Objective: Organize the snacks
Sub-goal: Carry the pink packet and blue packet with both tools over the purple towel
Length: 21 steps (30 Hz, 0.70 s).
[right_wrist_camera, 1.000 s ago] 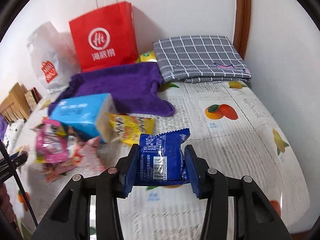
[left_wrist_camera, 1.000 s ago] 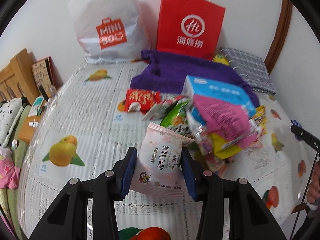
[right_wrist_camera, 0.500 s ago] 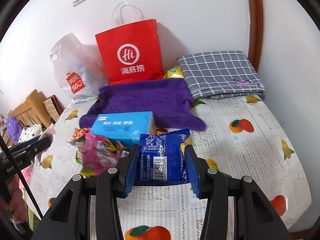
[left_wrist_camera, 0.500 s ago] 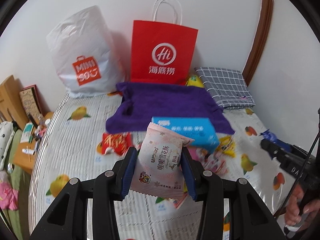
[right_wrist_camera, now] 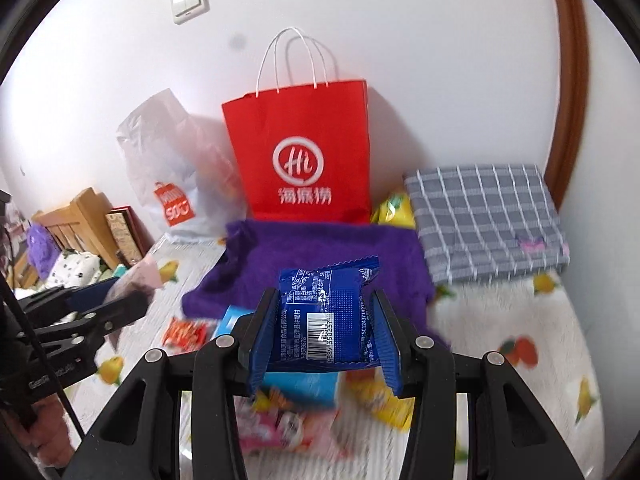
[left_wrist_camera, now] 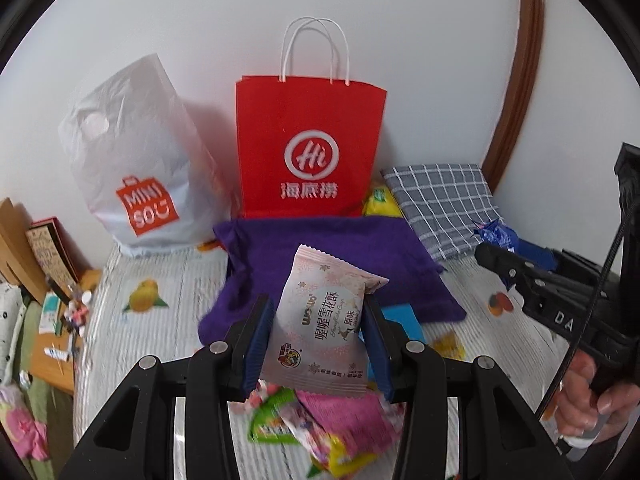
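Note:
My left gripper (left_wrist_camera: 318, 342) is shut on a pale pink snack packet (left_wrist_camera: 324, 320), held above the bed. My right gripper (right_wrist_camera: 324, 342) is shut on a blue snack packet (right_wrist_camera: 328, 316) with a barcode. Both face a red paper bag (left_wrist_camera: 310, 148) that stands upright against the wall, also in the right wrist view (right_wrist_camera: 302, 148). A heap of loose snacks (left_wrist_camera: 328, 424) lies under the left gripper, with a light blue box (right_wrist_camera: 296, 386) under the right one. The right gripper shows at the right in the left wrist view (left_wrist_camera: 516, 264).
A white plastic Miniso bag (left_wrist_camera: 136, 160) stands left of the red bag. A purple towel (left_wrist_camera: 328, 264) lies in front of them, a grey checked folded cloth (right_wrist_camera: 488, 216) at right. A wooden bed frame and clutter (left_wrist_camera: 36, 280) lie at left.
Both grippers have risen and tilted up towards the red bag, which now sits centred and larger. The snack heap has dropped low in both views. Both packets stay gripped.

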### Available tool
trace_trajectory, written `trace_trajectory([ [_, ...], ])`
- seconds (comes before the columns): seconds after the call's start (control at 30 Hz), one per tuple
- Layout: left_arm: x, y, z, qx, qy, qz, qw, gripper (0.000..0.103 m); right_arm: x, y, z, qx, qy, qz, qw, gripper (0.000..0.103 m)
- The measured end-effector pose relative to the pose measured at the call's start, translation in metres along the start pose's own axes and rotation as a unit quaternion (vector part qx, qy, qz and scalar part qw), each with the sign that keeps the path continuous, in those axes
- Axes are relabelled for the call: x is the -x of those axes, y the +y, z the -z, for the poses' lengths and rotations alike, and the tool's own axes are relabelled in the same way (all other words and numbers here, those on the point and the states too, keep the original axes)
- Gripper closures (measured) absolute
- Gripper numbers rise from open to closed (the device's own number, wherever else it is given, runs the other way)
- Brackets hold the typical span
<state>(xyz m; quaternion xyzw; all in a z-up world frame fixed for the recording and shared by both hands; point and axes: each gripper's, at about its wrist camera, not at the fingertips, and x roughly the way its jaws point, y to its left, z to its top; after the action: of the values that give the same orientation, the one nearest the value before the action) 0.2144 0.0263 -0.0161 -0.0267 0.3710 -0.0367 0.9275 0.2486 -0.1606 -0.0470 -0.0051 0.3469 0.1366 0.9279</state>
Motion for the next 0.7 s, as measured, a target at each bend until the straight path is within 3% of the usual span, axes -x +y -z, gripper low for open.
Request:
trace_trajectory([
  [0.27,-0.038,0.016,-0.03,-0.017,0.004,-0.02,0.9996,0.061,-0.044,-0.014,-0.038,0.007,0.001,0.002,1.0,0.058],
  [0.7,-0.112,0.039,-0.052,-0.03,0.027,-0.03,0.9987,0.061,-0.121,-0.019,-0.061,0.029,0.026,-0.021,0.999,0.058],
])
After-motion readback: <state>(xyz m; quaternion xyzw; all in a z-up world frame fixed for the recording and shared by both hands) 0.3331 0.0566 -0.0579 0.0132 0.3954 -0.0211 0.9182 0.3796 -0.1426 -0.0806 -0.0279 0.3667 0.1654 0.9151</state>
